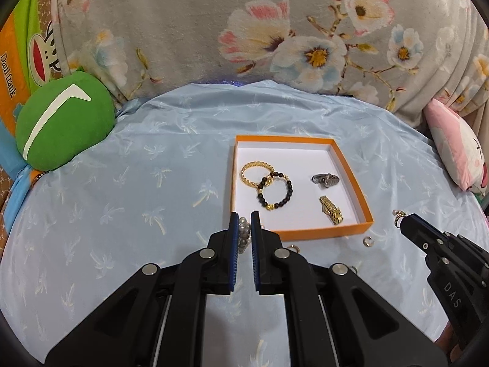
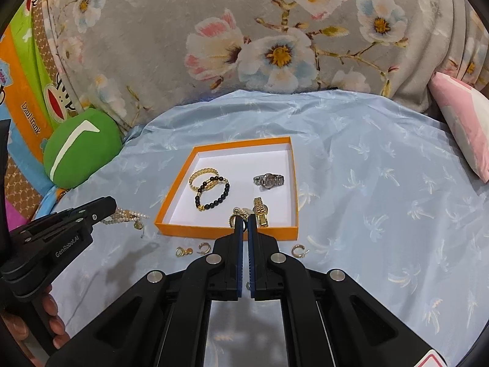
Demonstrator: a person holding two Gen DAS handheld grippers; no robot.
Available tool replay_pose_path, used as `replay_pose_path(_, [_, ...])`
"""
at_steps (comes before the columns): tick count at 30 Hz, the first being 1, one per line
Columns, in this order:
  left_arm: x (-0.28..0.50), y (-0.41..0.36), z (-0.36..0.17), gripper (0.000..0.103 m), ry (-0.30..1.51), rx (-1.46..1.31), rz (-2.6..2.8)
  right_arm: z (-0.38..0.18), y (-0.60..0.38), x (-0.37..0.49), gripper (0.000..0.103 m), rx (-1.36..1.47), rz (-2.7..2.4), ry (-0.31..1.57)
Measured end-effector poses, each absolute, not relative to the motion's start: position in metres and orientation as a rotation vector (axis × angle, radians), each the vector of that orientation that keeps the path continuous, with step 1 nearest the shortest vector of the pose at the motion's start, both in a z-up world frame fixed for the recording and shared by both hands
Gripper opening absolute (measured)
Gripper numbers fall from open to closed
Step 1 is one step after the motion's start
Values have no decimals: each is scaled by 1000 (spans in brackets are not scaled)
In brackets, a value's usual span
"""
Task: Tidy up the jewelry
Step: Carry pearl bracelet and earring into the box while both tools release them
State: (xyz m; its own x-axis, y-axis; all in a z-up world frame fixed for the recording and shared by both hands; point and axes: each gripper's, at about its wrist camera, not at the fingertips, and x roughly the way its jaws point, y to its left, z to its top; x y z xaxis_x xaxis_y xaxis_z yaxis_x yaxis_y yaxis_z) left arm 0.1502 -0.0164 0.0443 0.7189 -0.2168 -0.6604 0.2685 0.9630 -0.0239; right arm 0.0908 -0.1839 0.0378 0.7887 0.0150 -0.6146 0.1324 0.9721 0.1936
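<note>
The left gripper (image 1: 244,214) tilts downward over the light blue sheet (image 1: 122,202), its jaws narrowed onto a pearl strand (image 1: 243,232) that hangs between the blue pads (image 1: 233,238). In the right wrist view that strand (image 2: 126,215) trails from its tip above the sheet, and fingers of the person's hand (image 2: 49,309) wrap the handle. The right gripper (image 2: 244,218) also points down at a slant, jaws pressed almost together on a small gold pearl earring (image 2: 240,214), which sits at the tips just over the near wall of the orange box (image 2: 226,231).

Below the right jaws, three loose earrings lie on the sheet: two (image 2: 183,251) (image 2: 204,247) to the left, one hoop (image 2: 299,250) to the right.

Beyond the jaws, the box holds four pieces: a gold bracelet (image 2: 204,175), a black bead bracelet (image 2: 214,197) overlapping it, a silver watch (image 2: 269,180) and a gold watch (image 2: 260,215).

Farther off, one green cushion (image 2: 81,153) sits left and one pink pillow (image 2: 464,122) right, against the floral fabric (image 2: 244,46).
</note>
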Motion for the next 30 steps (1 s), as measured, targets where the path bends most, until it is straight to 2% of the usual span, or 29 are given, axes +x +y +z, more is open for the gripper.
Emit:
replay_pose_path(16, [224, -31, 30, 7, 742, 55, -236, 20, -202, 167, 3, 230, -40, 689])
replay_pose_path(30, [266, -70, 8, 7, 766, 58, -285, -20, -214, 213, 3, 243, -50, 756])
